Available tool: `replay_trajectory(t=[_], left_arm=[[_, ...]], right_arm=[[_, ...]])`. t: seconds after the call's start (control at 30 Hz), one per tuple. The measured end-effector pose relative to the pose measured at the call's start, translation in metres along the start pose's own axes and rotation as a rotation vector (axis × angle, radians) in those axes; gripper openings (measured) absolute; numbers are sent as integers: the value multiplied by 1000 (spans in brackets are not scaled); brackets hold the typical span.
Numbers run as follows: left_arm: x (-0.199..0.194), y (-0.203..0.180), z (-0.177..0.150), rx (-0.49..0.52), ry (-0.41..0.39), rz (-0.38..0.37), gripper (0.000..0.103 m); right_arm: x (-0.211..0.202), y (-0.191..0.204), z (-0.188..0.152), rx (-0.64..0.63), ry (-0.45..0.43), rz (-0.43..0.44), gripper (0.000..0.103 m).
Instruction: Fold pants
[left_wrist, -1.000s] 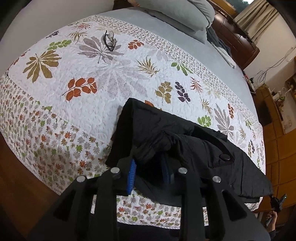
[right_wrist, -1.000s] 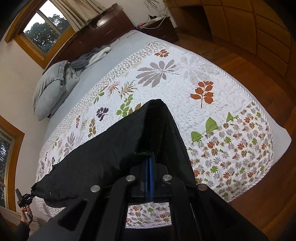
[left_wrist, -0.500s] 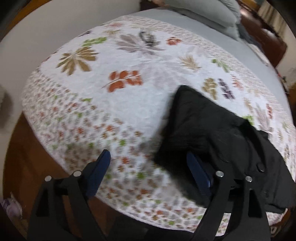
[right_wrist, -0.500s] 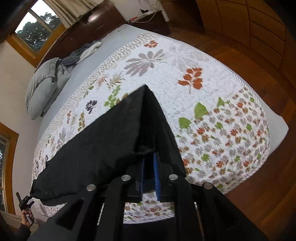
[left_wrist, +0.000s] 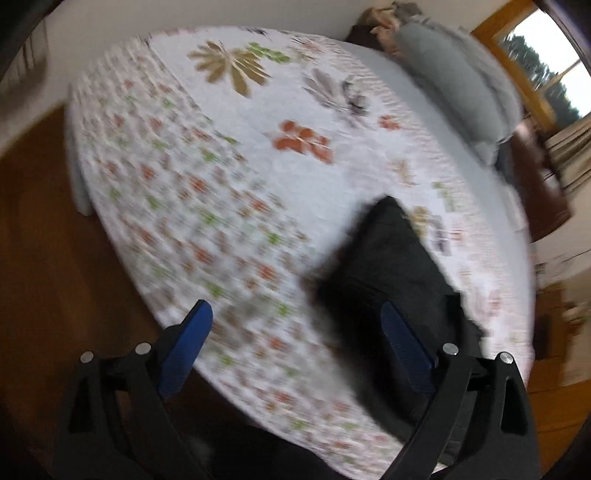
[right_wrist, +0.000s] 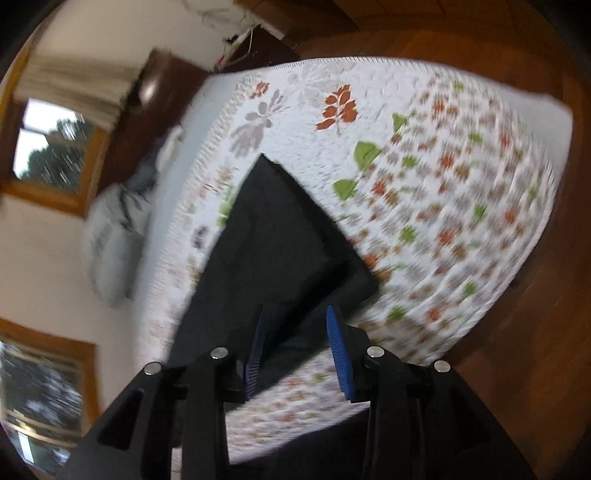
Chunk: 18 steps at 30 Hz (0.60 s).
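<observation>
The black pants (left_wrist: 391, 266) lie folded on the leaf-patterned quilt (left_wrist: 221, 184) near the bed's front edge; they also show in the right wrist view (right_wrist: 273, 240). My left gripper (left_wrist: 295, 325) is wide open and empty, its right finger over the pants' edge. My right gripper (right_wrist: 297, 332) is open and empty, just in front of the pants' near end. Both views are motion-blurred.
Grey pillows (left_wrist: 461, 70) lie at the head of the bed, also in the right wrist view (right_wrist: 110, 236). Wooden floor (left_wrist: 55, 258) surrounds the bed (right_wrist: 535, 332). A dark wooden cabinet (right_wrist: 155, 85) and windows (right_wrist: 55, 147) stand behind.
Both grippers have let go of the pants and opened. The left one swung left and back; the right one opened and pulled back. The pants now rest on the quilt.
</observation>
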<state>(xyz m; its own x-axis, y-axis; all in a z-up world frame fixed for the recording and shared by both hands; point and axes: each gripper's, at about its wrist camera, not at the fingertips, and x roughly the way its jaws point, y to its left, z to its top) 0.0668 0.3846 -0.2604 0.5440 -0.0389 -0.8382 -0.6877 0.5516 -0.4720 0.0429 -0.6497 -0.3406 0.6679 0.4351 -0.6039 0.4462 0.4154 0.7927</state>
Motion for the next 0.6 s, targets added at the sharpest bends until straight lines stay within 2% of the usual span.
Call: replay_trajectory(t=[0.1,0.2,0.27,0.33,0.47,0.6], left_arm=[[16,-6,-17,-59,64,-124,94],[28,-14,-30,-83,106,-189,94],[34,-20,-35,-101,119,-223,94],[39,-25,-39,-113,129,-238,94],[50,-38,-43,-102,149,-239,94],[58,-46,-37,-111,132,-228,94]], right_arm=[[13,0,-3,47,15,50,37],[33,0,-5,84,30,62,38],[40,-1,-6,105,25,58,43],[48,-5,-5,133,20,52,47],[60,-10,-6,165,18,47,48],[64,-11,-4,175,11,54,48]])
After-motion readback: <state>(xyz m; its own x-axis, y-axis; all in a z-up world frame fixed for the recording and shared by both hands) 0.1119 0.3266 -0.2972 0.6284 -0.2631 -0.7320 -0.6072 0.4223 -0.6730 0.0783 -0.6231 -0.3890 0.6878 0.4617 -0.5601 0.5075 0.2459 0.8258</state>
